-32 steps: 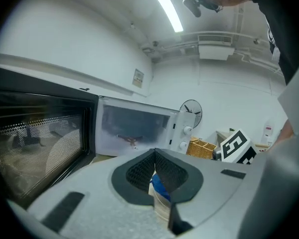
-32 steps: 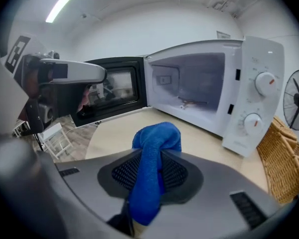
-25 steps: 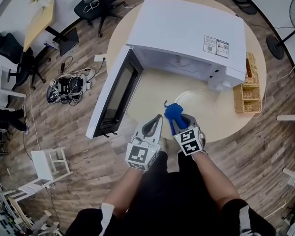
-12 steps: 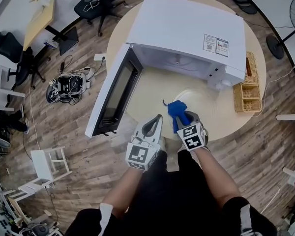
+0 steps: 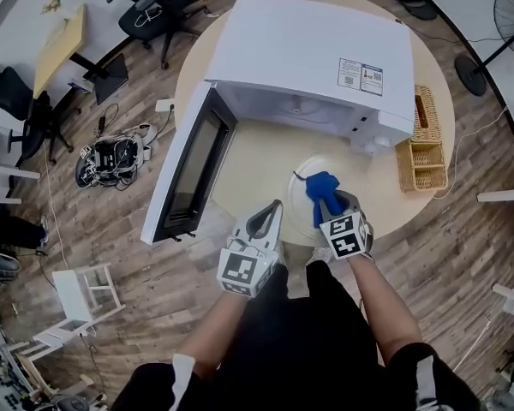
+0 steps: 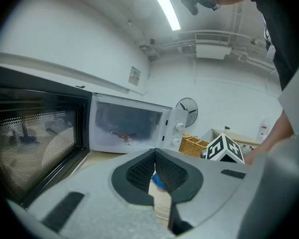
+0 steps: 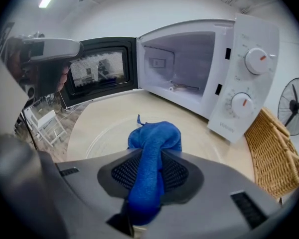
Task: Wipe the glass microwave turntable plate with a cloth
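Wiping looks to be the step in hand: the right gripper has its fingers clamped on a bunched blue cloth, whose free end sits over the near part of the glass turntable plate. Whether the cloth actually presses on the glass cannot be told. The plate lies flat on the round bench, just in front of the open microwave and outside its cavity. The left gripper hangs near the bench's front edge with its fingers closed together on nothing, well clear of the plate.

The next move probably calls for sweeping the cloth round the glass with light downward pressure, so that the plate does not slide. Room is fair: bare bench lies to the left, as far as the swung-out microwave door. To the right the wicker basket stands near, and the bench edge runs close behind the plate's near rim.
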`<state>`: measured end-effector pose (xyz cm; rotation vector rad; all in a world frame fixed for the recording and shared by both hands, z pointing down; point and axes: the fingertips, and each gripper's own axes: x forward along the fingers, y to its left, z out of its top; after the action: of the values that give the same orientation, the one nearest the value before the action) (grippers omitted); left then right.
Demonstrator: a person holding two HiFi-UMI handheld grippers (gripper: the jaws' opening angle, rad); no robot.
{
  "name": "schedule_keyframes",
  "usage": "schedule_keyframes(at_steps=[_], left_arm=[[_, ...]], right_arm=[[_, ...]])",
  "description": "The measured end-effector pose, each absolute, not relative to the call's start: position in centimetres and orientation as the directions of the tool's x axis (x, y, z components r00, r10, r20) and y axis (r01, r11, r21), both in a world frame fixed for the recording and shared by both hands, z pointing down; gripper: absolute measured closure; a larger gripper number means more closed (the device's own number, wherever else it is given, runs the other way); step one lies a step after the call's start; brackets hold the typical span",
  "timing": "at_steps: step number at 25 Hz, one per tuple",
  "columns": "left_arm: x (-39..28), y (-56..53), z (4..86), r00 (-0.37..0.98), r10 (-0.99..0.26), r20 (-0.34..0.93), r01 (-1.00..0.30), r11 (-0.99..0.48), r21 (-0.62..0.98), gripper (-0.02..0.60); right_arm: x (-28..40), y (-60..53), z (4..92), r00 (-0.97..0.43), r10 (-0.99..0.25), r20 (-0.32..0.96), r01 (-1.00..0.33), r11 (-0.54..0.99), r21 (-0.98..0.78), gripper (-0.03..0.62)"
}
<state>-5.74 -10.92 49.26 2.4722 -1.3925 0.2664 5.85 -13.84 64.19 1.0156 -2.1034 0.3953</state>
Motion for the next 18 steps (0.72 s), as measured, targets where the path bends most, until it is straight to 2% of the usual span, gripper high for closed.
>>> schedule_keyframes(at_steps=[18], left_arm=[[-4.6,-10.6,49.9,0.54,-0.781,0.315,-0.84,-0.527,0.132,0.575]], right_arm=[[16.1,-15.7,64.2,-0.21,-0.617,0.758,-0.839,0.512,0.185,0.505]])
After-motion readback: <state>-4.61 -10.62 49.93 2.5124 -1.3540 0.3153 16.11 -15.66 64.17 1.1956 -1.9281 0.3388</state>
